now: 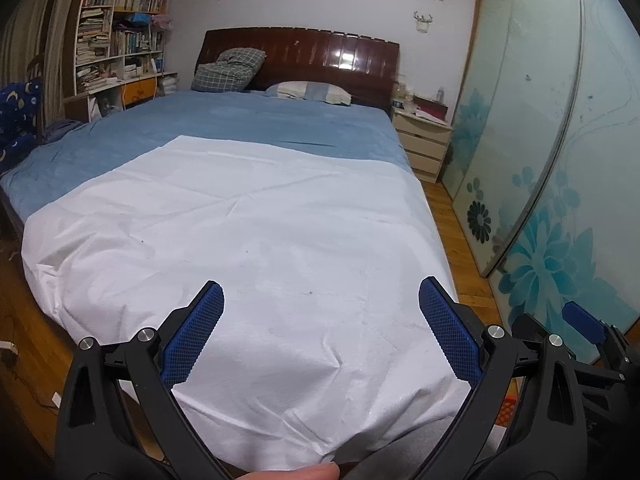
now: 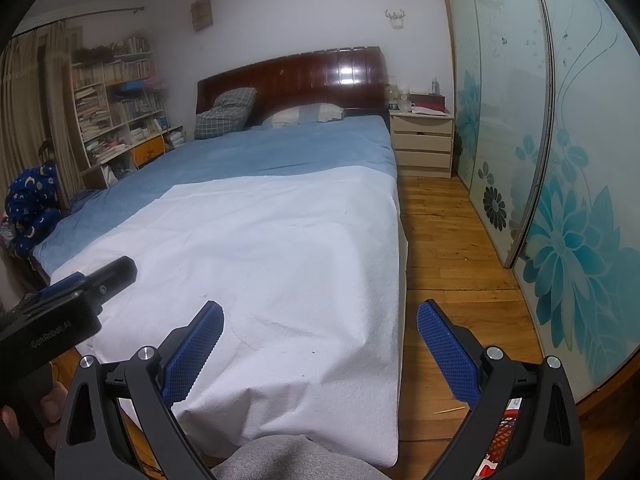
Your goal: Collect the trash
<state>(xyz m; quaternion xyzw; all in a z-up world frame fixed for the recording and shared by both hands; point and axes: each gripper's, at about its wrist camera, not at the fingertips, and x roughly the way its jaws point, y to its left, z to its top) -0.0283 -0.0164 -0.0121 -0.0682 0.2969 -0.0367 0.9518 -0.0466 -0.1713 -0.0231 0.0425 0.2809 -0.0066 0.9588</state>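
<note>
**A:** Why were both tools held so high over the foot of the bed (image 1: 120, 136), pointing at nothing in particular?

**B:** My guess is the person was surveying. The left tongs (image 1: 320, 312) hovered over the white sheet (image 1: 260, 220), spread wide with nothing between the blue pads. The right tongs (image 2: 318, 330) were just as widely spread and empty, sitting beside the left ones and straddling the bed's right edge, one pad over the sheet and the other over the wooden floor (image 2: 448, 240).

**A:** And the sheet itself? Why spread over a made bed?

**B:** It covered the near half of the blue bedding, probably as a plain working surface. That's a judgement, not something shown.

**A:** So where was the trash?

**B:** Hard to say. On the sheet I saw only a few tiny dark specks (image 1: 309, 293), one just ahead of the left tongs, too small to tell whether they were litter. The clearest candidate was a thin pale stick (image 2: 450, 411) lying on the floor close below the right tongs, just inside the right-hand pad.

**A:** Anywhere to put it?

**B:** A red basket (image 2: 506, 428) showed low on the right, mostly hidden behind the right tool's arm, with something printed inside. It looked like the bin, near the stick and well below both pairs of tongs.
</note>
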